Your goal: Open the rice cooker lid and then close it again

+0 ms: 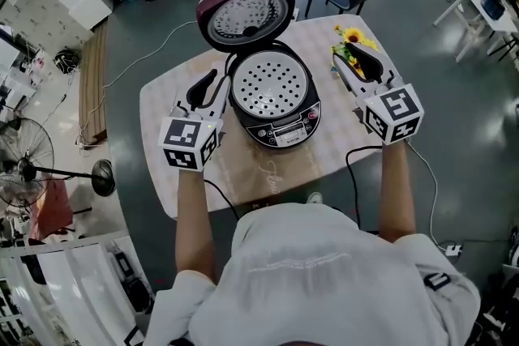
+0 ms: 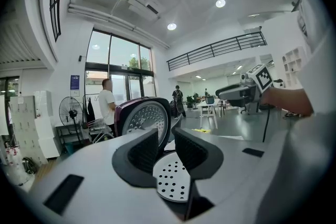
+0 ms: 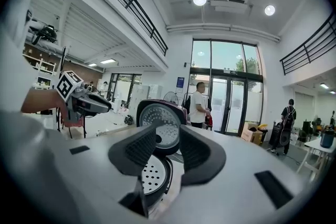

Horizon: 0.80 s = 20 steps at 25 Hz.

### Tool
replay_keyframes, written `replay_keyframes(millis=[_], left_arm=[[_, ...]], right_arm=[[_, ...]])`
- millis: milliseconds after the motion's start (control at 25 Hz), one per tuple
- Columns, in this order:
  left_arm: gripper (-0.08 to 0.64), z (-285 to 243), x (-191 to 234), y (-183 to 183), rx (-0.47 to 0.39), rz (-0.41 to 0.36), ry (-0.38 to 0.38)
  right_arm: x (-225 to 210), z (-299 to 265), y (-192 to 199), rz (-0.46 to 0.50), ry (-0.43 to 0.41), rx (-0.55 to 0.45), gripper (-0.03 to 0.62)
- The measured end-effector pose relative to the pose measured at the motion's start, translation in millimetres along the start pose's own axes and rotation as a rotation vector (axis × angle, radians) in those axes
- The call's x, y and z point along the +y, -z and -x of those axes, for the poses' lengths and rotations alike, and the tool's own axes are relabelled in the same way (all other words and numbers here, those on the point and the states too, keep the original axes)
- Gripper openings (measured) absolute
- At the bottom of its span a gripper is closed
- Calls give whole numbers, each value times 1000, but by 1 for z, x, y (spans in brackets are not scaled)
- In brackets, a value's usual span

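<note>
Rice cooker stands mid-table in the head view, between the two claws. Its lid is swung fully up on the far side, and a perforated plate shows in the open pot. The left claw lies just beside the cooker's left flank, its tips level with the pot's rim. The right claw is off the cooker's right side, farther out over the table. Yellow flowers lie just past its tips. Whether either claw touches the cooker cannot be told from this view.

In the left gripper view, the left claw has its jaws apart, and nothing is gripped between the pads. The raised lid shows ahead through the gap and a little to the left of it. The perforated plate sits lower, under the tips. The right claw hangs farther off to the right, and a person stands in the background.

In the right gripper view, the right claw also has its jaws spread with an empty gap. The upright lid is straight ahead beyond the tips, and the perforated plate lies below and left of them. The left claw shows well off to the left. A person stands by the glass doors.
</note>
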<state>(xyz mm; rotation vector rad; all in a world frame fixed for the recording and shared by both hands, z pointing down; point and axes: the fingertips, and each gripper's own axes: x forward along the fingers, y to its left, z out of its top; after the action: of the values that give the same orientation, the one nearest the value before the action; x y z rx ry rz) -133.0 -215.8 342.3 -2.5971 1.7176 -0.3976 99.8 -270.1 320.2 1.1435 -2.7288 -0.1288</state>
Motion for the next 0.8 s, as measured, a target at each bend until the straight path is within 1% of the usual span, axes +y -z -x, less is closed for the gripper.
replay_keyframes(millis=[160, 400, 480, 640, 720, 800], left_arm=[[120, -9, 9, -9, 4, -50, 10], [140, -39, 25, -41, -12, -175, 40], [143, -52, 29, -51, -4, -232, 52], [169, -85, 30, -70, 41, -372, 108], [169, -102, 32, -79, 48, -414, 130], [184, -120, 34, -85, 59, -448, 158]], right_arm=[[0, 3, 6, -8, 7, 13, 155], [-3, 4, 22, -33, 29, 38, 155], [-4, 3, 24, -37, 35, 48, 155], [-6, 1, 24, -43, 53, 63, 155], [-6, -2, 25, -42, 61, 65, 152], [-7, -5, 27, -48, 66, 70, 152]])
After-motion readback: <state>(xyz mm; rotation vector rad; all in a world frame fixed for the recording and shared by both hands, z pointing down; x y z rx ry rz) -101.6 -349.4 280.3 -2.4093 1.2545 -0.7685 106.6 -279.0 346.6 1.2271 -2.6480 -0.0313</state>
